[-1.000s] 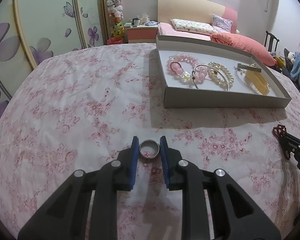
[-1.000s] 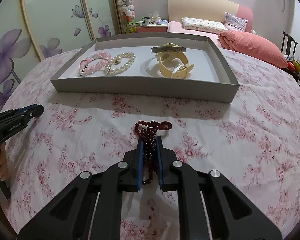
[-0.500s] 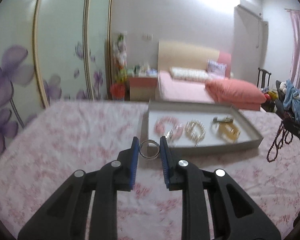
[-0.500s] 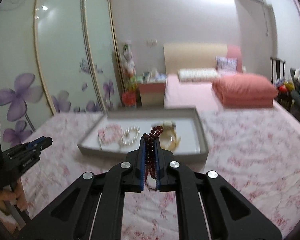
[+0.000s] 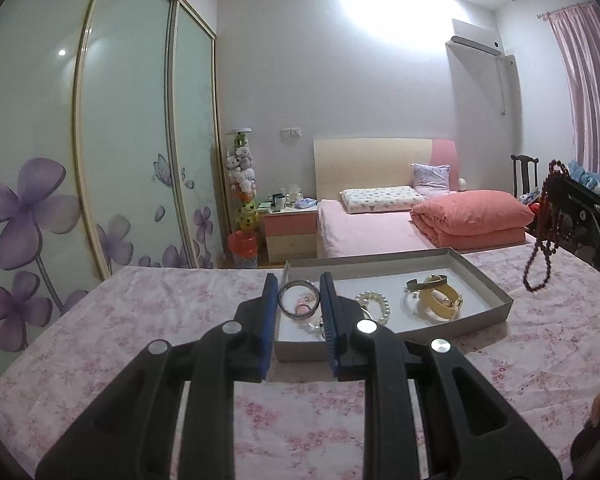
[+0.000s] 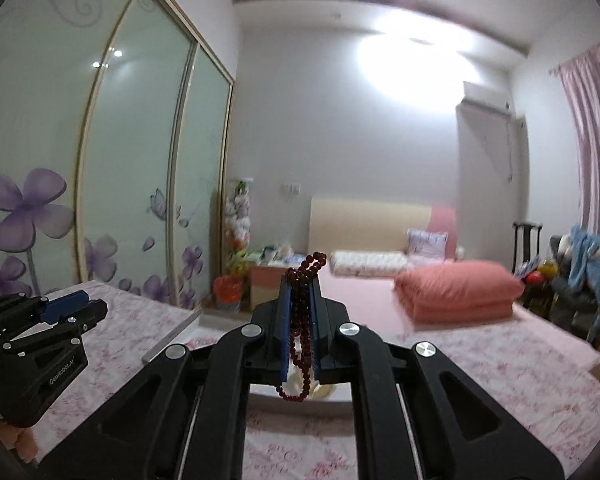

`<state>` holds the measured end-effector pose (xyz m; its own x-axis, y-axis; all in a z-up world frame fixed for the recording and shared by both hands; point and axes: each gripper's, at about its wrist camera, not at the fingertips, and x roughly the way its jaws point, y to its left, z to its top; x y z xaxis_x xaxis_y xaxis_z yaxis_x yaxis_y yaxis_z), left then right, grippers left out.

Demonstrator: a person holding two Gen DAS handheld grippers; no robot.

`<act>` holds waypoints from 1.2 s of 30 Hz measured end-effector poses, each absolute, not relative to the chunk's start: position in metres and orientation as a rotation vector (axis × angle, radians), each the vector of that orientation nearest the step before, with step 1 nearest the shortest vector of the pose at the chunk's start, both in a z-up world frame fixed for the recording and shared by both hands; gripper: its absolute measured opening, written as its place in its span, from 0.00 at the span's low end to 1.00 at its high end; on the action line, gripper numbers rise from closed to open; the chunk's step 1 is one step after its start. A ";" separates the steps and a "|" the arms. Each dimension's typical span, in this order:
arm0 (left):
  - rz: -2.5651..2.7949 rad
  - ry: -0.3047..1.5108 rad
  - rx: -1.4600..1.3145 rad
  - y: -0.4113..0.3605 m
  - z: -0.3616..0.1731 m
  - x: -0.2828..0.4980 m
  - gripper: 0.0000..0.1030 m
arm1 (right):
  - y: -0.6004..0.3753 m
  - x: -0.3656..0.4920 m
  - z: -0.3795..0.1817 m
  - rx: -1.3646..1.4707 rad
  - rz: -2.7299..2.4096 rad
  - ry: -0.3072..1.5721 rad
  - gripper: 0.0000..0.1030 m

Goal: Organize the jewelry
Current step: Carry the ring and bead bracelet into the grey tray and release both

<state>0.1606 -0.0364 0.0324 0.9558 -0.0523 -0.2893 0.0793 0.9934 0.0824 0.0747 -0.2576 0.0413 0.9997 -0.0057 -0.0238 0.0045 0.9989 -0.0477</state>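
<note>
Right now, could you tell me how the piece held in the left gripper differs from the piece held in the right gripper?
The left gripper pinches a metal bangle, one rigid silver hoop; the right gripper clamps a dark red bead strand, a limp string of many small beads. The bangle keeps its round shape between the pads, while the strand droops in loops below them. Both are held up off the floral cloth, near the grey tray.

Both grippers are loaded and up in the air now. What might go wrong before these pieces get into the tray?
The silver ring is pinched only at its edges by the left gripper, so it might pop out. The dark red bead strand hangs loose below the right gripper and may snag the tray wall.
</note>
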 end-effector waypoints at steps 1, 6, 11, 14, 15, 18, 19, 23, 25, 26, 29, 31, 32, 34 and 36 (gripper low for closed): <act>-0.070 0.293 0.088 -0.037 0.032 0.162 0.21 | -0.257 0.075 0.040 -0.049 -0.011 0.011 0.09; -0.084 0.305 0.077 -0.039 0.025 0.164 0.21 | -0.259 0.079 0.027 -0.039 -0.020 0.003 0.09; -0.088 0.318 0.080 -0.042 0.020 0.169 0.21 | -0.259 0.083 0.015 -0.038 -0.024 0.025 0.09; -0.095 0.322 0.080 -0.043 0.018 0.172 0.21 | -0.260 0.085 0.013 -0.030 -0.023 0.035 0.09; -0.098 0.323 0.080 -0.044 0.018 0.173 0.21 | -0.261 0.085 0.013 -0.028 -0.023 0.038 0.09; -0.109 0.333 0.078 -0.046 0.017 0.178 0.21 | -0.263 0.086 0.014 -0.021 -0.020 0.045 0.09; -0.112 0.336 0.077 -0.045 0.018 0.181 0.21 | -0.263 0.087 0.016 -0.020 -0.017 0.046 0.09; -0.120 0.341 0.073 -0.049 0.019 0.192 0.21 | -0.266 0.095 0.022 -0.029 -0.017 0.038 0.09; -0.124 0.343 0.068 -0.051 0.020 0.201 0.21 | -0.267 0.103 0.024 -0.029 -0.018 0.038 0.09; -0.126 0.344 0.066 -0.053 0.020 0.205 0.21 | -0.268 0.110 0.024 -0.028 -0.017 0.043 0.09; -0.142 0.355 0.052 -0.060 0.020 0.223 0.21 | -0.270 0.132 0.023 -0.014 -0.006 0.065 0.09; -0.157 0.372 0.047 -0.067 0.018 0.241 0.21 | -0.272 0.152 0.020 -0.012 0.004 0.090 0.09; -0.161 0.380 0.047 -0.069 0.017 0.249 0.21 | -0.273 0.160 0.019 -0.011 0.007 0.101 0.09; -0.168 0.401 0.048 -0.074 0.013 0.267 0.21 | -0.273 0.182 0.014 -0.014 0.016 0.139 0.09; -0.179 0.440 0.045 -0.079 0.006 0.288 0.21 | -0.276 0.199 0.008 0.000 0.027 0.182 0.09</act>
<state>0.2880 -0.0790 0.0055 0.8895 -0.1623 -0.4272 0.1815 0.9834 0.0044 0.1994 -0.2757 0.0084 0.9831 0.0270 -0.1811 -0.0269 0.9996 0.0028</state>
